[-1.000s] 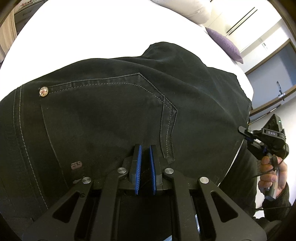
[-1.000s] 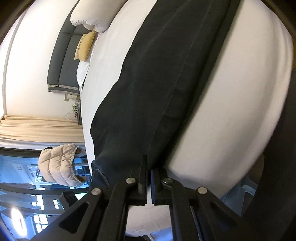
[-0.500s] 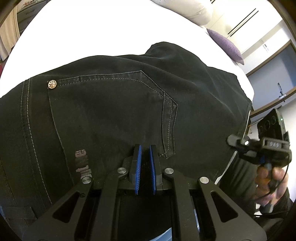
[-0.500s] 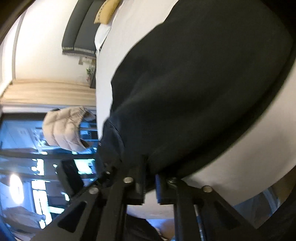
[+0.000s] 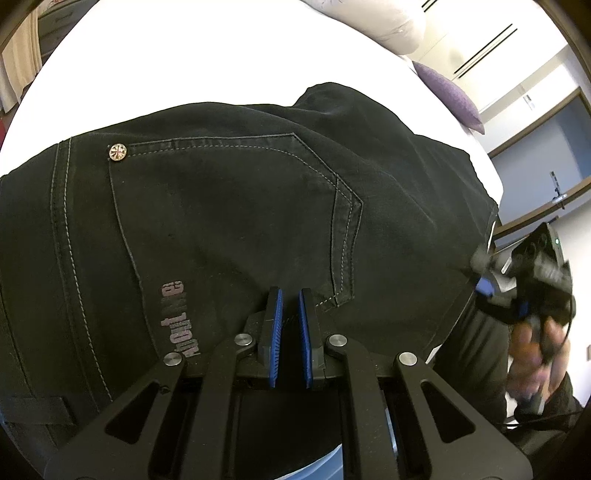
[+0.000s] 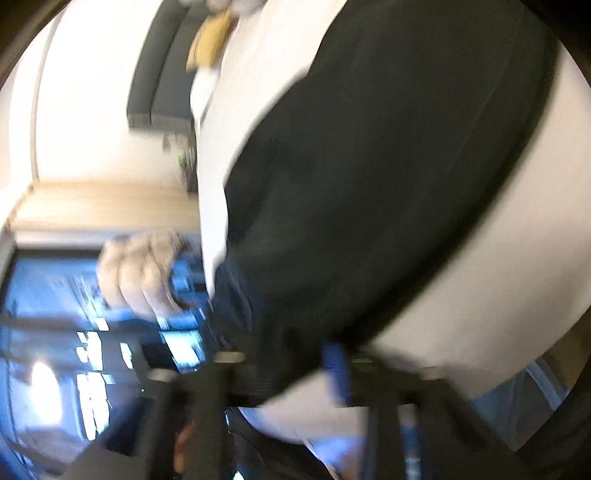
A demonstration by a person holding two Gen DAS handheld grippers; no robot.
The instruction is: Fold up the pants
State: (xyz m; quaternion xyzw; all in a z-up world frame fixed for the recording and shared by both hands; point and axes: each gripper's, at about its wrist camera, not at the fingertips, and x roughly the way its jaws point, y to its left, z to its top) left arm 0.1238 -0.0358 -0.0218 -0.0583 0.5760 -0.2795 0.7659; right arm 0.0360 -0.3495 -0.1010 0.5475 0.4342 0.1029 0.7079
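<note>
Black pants point(image 5: 229, 229) lie on a white bed point(image 5: 184, 66), seat side up, with a back pocket and a metal rivet point(image 5: 118, 152) showing. My left gripper point(image 5: 290, 295) is shut on the pants' near edge by the pocket's lower corner, with a narrow gap between its blue pads. The right gripper point(image 5: 484, 266) shows blurred at the pants' right edge in the left wrist view. The right wrist view is motion-blurred: a dark pant leg point(image 6: 388, 177) runs away over the bed, and the right gripper point(image 6: 306, 365) holds a fold of that cloth between its fingers.
White pillows point(image 5: 388, 22) and a purple cushion point(image 5: 454, 92) lie at the bed's far end. A grey headboard point(image 6: 166, 85) and a yellow cushion point(image 6: 212, 37) show in the right wrist view. A beige puffy jacket point(image 6: 144, 273) hangs by the window.
The left gripper has drawn the waist end nearer, so more of the printed logo shows. The right gripper has swung fast with the pant leg, gone blurred, and its fingers stand wider around the cloth.
</note>
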